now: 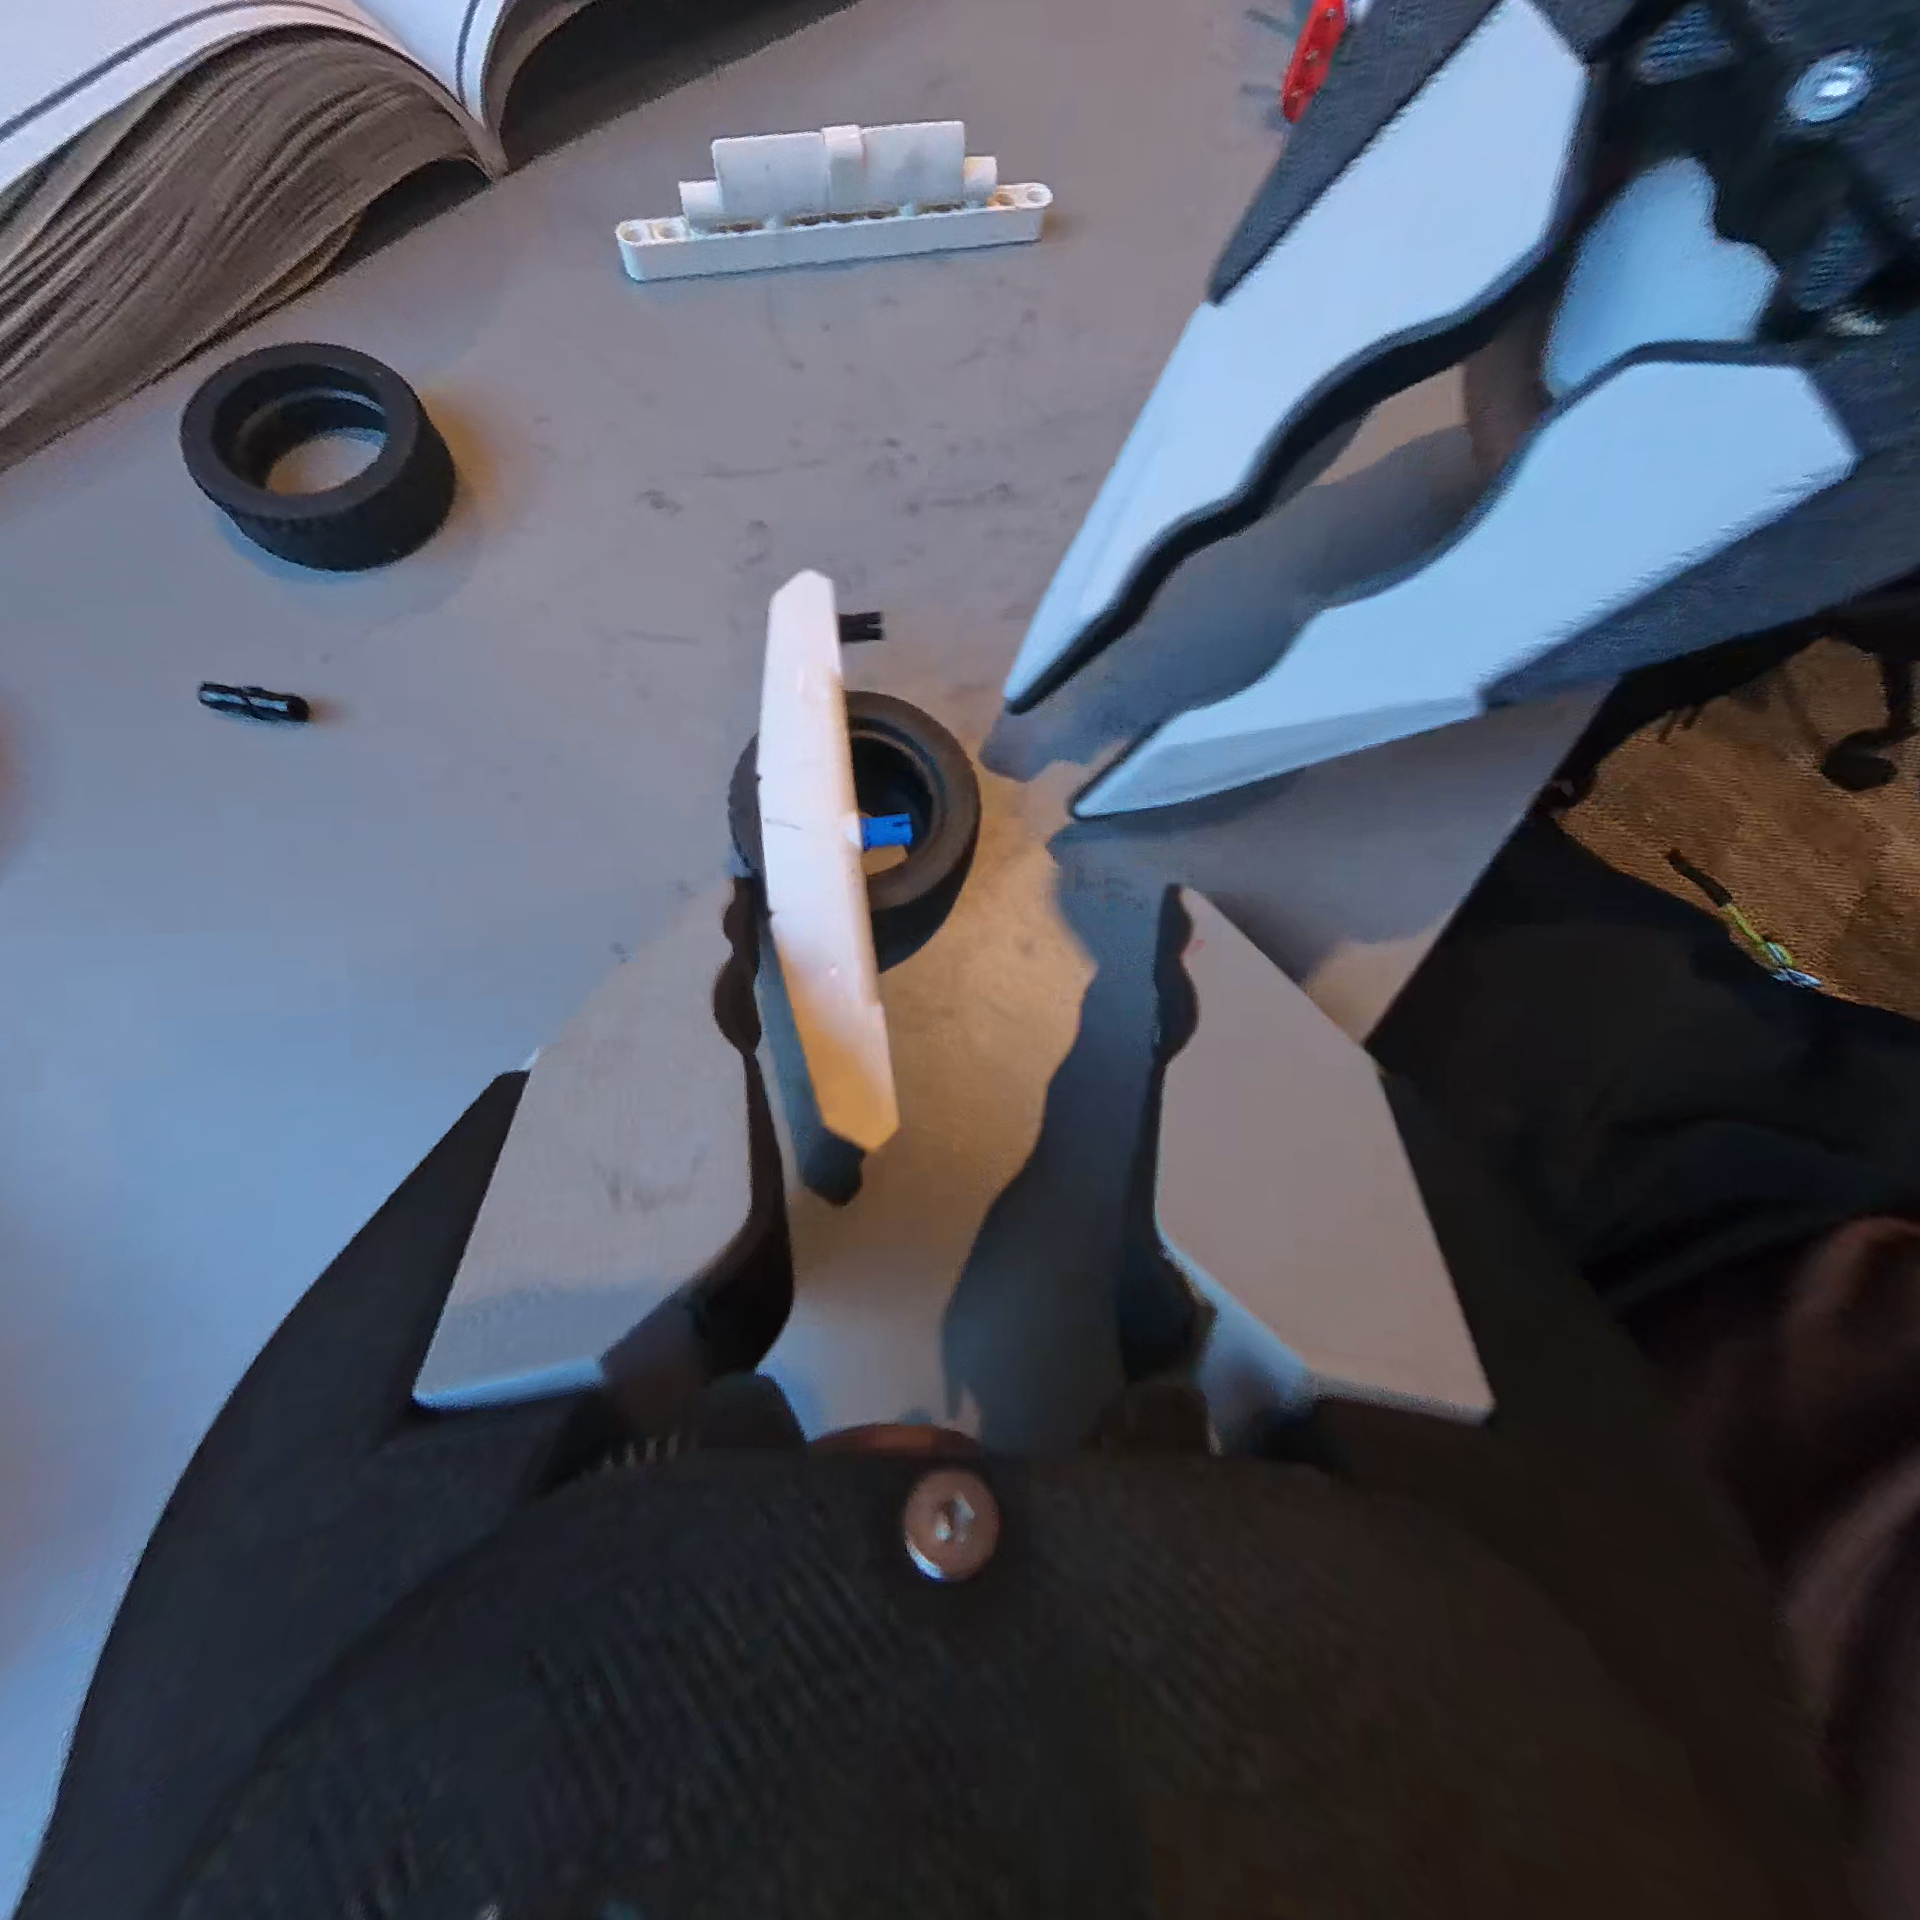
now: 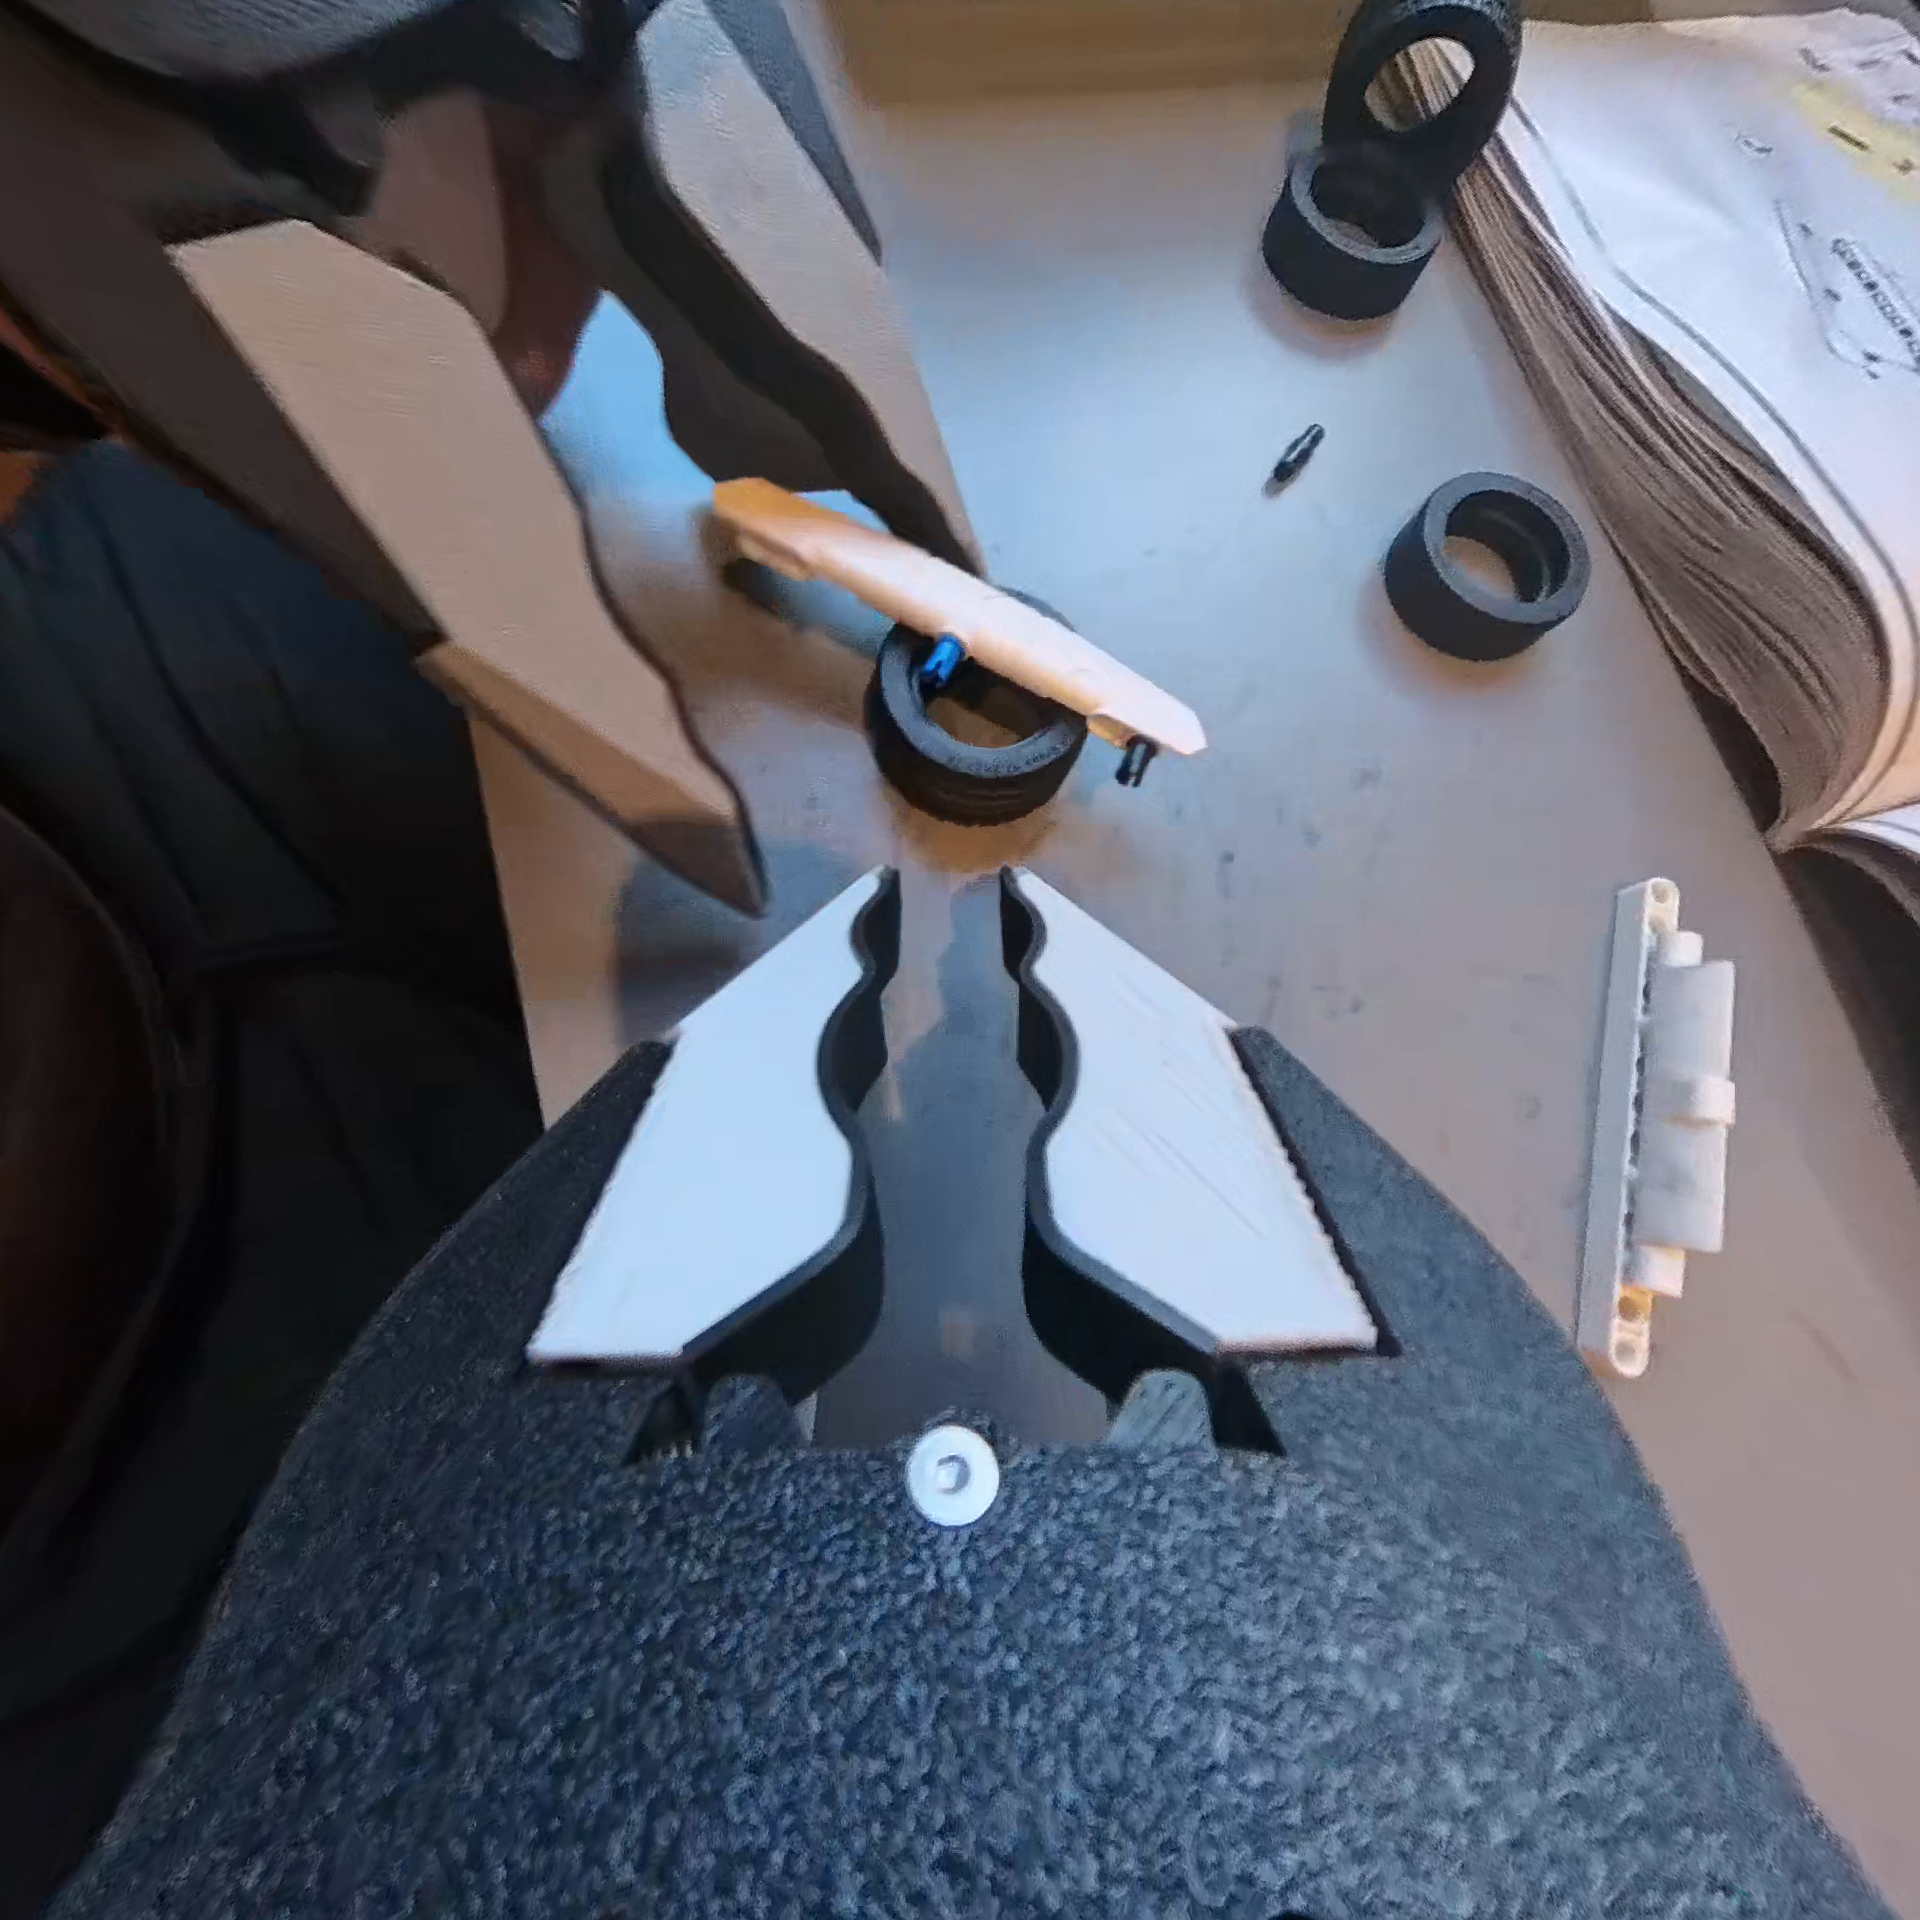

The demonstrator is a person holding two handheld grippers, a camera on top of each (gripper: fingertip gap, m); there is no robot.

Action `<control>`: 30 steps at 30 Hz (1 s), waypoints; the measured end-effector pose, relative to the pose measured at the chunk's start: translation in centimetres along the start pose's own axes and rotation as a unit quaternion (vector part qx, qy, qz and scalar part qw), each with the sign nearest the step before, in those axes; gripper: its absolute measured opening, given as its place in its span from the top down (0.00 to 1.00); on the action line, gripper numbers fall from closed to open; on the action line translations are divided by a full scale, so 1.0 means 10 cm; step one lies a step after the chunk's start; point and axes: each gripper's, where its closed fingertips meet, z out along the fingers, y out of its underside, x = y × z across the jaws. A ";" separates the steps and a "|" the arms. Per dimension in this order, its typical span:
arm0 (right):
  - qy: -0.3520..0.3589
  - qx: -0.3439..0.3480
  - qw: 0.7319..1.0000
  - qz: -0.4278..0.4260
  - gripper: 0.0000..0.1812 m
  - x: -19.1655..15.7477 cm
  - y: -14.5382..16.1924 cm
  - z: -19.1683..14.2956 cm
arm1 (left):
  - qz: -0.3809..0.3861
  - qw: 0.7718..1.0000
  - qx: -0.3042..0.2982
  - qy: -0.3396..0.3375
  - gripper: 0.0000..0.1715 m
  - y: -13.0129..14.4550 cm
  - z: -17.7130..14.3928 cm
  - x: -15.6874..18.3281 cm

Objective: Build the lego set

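Observation:
A long white panel (image 1: 821, 862) leans tilted across a black tyre (image 1: 940, 831) on the grey table. A blue pin (image 1: 885, 829) and a black pin (image 1: 862, 623) stick out of its side. My left gripper (image 1: 956, 894) is open wide around the panel's near end, which lies against the left finger, unclamped. My right gripper (image 2: 948, 883) is slightly open and empty, its tips just short of the tyre (image 2: 977, 769). The panel (image 2: 966, 623) and its blue pin (image 2: 940, 660) also show there. The right gripper (image 1: 1049, 758) shows at right in the left wrist view.
A white beam assembly (image 1: 831, 208) (image 2: 1652, 1132) lies apart. A loose tyre (image 1: 317, 457) (image 2: 1486, 566) and a black pin (image 1: 252, 701) (image 2: 1294, 455) lie nearby. Two more tyres (image 2: 1351, 239) sit by the open instruction book (image 2: 1714, 364). The table edge (image 1: 1455, 935) is close. Only a small space, under 4 cm, lies between the two pairs of fingers. The black pin (image 1: 252, 701) lies around 10 cm away from my left fingertips. The right camera catches it too, in the right wrist view (image 2: 1294, 453).

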 end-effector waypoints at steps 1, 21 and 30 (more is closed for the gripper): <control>0.005 -0.002 1.000 -0.004 0.90 0.01 -0.01 0.02 | -0.002 1.000 0.001 0.003 0.56 0.02 -0.02 0.03; 0.062 0.033 0.996 0.051 0.97 0.42 -0.06 0.00 | 0.310 0.948 -0.068 0.012 0.76 -0.36 -0.59 -0.82; 0.056 0.027 0.998 0.034 0.97 0.34 0.01 -0.05 | 0.510 0.825 -0.235 0.067 0.81 -0.35 -0.03 -1.20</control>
